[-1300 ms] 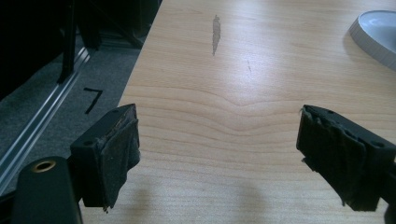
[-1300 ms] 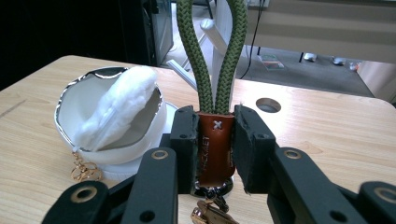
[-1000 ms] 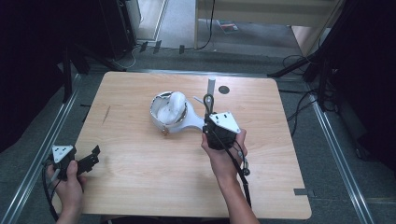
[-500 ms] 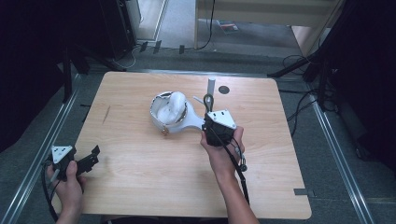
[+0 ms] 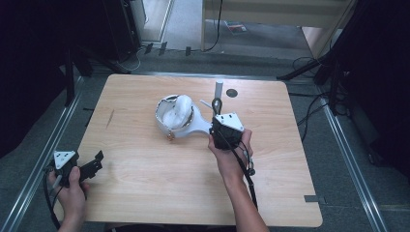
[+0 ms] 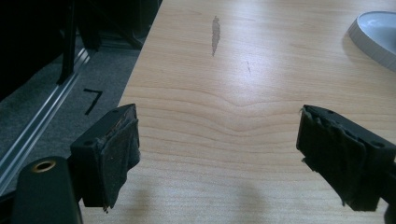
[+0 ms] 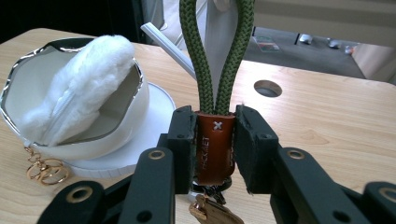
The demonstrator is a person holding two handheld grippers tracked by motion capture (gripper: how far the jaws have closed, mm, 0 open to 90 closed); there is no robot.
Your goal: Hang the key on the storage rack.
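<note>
Fingers of the right gripper sit on either side of a brown leather tab, and they have just been easing apart a little; the tab is between them and the pads look to be against its sides, though how firmly they press I cannot tell. From the top of that tab a green cord loop rises straight up, and below it a bit of brass hardware hangs down. So the keychain is up off the wood, held near the middle of the table, a little toward the far edge.

Just beside it, on the side of the person's left, lies a white round case, open, with a fluffy white puff leaning inside it. A small gold clasp dangles from the case's near rim and rests on the wood. Past the gripper, toward the far edge, a round hole is cut in the tabletop, and a pale flat strip lies next to it.

Over at the near left corner the left gripper hovers by the table's edge, fingers spread wide with bare wood showing between them. A dark streak marks the surface ahead of it, toward the far edge.
</note>
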